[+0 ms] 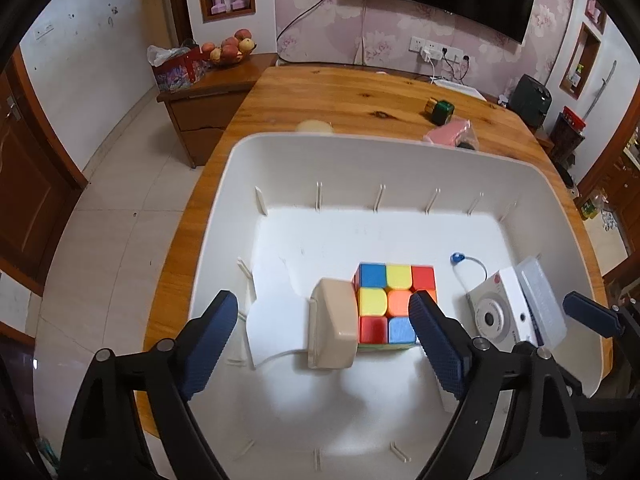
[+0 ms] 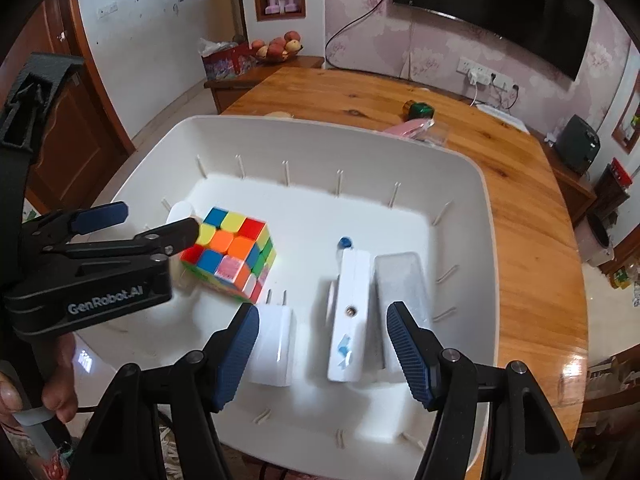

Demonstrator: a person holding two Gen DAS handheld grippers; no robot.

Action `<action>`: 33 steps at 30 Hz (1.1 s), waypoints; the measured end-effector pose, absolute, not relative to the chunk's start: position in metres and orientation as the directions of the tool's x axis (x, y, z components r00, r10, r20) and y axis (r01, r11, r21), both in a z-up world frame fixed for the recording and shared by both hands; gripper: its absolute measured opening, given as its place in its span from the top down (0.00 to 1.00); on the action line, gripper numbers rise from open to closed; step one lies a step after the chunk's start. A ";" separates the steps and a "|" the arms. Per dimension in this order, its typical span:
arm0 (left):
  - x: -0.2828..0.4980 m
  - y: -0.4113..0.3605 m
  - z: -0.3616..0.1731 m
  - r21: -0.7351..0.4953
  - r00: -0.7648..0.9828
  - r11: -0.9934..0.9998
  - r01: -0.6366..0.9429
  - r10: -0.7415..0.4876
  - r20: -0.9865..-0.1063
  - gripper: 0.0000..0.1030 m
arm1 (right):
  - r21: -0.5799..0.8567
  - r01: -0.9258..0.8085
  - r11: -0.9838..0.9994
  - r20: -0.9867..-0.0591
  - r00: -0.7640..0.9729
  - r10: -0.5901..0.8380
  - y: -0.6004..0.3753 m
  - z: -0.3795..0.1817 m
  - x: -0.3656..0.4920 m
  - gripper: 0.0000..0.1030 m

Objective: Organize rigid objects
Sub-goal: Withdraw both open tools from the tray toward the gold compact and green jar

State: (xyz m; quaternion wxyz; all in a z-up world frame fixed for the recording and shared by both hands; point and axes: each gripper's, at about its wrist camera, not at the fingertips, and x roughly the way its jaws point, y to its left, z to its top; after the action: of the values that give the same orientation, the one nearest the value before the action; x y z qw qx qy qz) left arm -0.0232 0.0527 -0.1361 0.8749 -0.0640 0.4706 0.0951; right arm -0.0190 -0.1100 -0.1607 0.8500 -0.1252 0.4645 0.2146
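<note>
A white bin point(image 1: 304, 152) point(image 2: 460, 168) stands on the wooden table point(image 1: 360, 96). In it lie a colourful puzzle cube point(image 1: 394, 302) point(image 2: 230, 254), a beige block point(image 1: 334, 328), a white camera point(image 1: 498, 314) point(image 2: 350, 312), a clear plastic case point(image 1: 540, 300) point(image 2: 402, 276) and a white charger plug point(image 2: 272, 344). My left gripper point(image 1: 320, 344) point(image 2: 160, 220) is open over the beige block and the cube, empty. My right gripper point(image 2: 322, 356) is open and empty above the plug and the camera; one of its fingertips point(image 1: 588, 312) shows in the left wrist view.
Behind the bin on the table lie a small green-and-gold cube point(image 1: 440, 110) point(image 2: 418, 110), a pink object in clear wrap point(image 1: 450, 132) point(image 2: 412, 128) and a pale round thing point(image 1: 314, 126). A side cabinet point(image 1: 200, 96) with a fruit bowl point(image 1: 232, 48) stands at the far left.
</note>
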 end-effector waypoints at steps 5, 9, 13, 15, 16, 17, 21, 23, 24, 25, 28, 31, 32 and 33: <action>-0.013 0.059 -0.115 0.000 0.565 0.973 -0.232 0.134 -0.814 0.13 | -0.043 -0.462 0.886 -0.821 0.522 0.232 -0.115 -0.147 -0.010 0.35; 0.005 0.067 -0.090 0.025 0.594 0.973 -0.228 0.160 -0.788 0.12 | -0.003 -0.437 0.899 -0.821 0.514 0.247 -0.122 -0.133 0.010 0.35; 0.027 0.075 -0.072 0.034 0.615 0.976 -0.215 0.163 -0.771 0.04 | 0.006 -0.399 0.917 -0.810 0.535 0.238 -0.128 -0.113 0.037 0.35; 0.043 0.077 -0.063 0.047 0.624 0.977 -0.210 0.170 -0.763 0.04 | 0.008 -0.387 0.922 -0.799 0.552 0.239 -0.131 -0.102 0.051 0.35; 0.048 0.079 -0.061 0.048 0.624 0.977 -0.208 0.171 -0.762 0.04 | 0.007 -0.377 0.926 -0.793 0.562 0.235 -0.132 -0.094 0.061 0.35; 0.057 0.080 -0.059 0.049 0.623 0.977 -0.206 0.170 -0.763 0.04 | 0.004 -0.367 0.930 -0.788 0.571 0.229 -0.133 -0.088 0.069 0.35; 0.088 0.089 -0.056 0.055 0.609 0.977 -0.206 0.172 -0.774 0.04 | -0.007 -0.330 0.944 -0.774 0.599 0.204 -0.132 -0.063 0.115 0.35; 0.104 0.095 -0.056 0.059 0.594 0.976 -0.208 0.174 -0.785 0.04 | 0.000 -0.313 0.950 -0.776 0.599 0.197 -0.132 -0.055 0.139 0.35; 0.113 0.098 -0.058 0.060 0.582 0.975 -0.213 0.176 -0.794 0.04 | 0.004 -0.308 0.951 -0.780 0.595 0.196 -0.130 -0.051 0.153 0.35; 0.123 0.104 -0.059 0.052 0.567 0.974 -0.222 0.173 -0.805 0.04 | 0.006 -0.307 0.952 -0.784 0.589 0.195 -0.126 -0.050 0.166 0.35; 0.142 0.112 -0.064 0.044 0.539 0.973 -0.228 0.164 -0.826 0.04 | 0.014 -0.295 0.955 -0.801 0.569 0.188 -0.120 -0.049 0.196 0.35; 0.160 0.116 -0.070 0.058 0.520 0.972 -0.229 0.172 -0.837 0.04 | 0.046 -0.280 0.959 -0.823 0.534 0.196 -0.111 -0.054 0.229 0.35; 0.167 0.117 -0.074 0.066 0.512 0.972 -0.224 0.175 -0.841 0.04 | 0.056 -0.276 0.960 -0.830 0.521 0.198 -0.108 -0.057 0.238 0.35; 0.172 0.119 -0.077 0.071 0.504 0.973 -0.220 0.176 -0.846 0.04 | 0.067 -0.273 0.960 -0.840 0.504 0.202 -0.105 -0.062 0.248 0.35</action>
State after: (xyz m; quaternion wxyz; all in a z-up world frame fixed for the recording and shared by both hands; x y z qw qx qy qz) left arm 0.1721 0.1189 -0.0768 0.8668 -0.0230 0.4849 0.1143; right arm 0.2477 -0.1047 -0.0620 0.8663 -0.0371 0.4788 0.1371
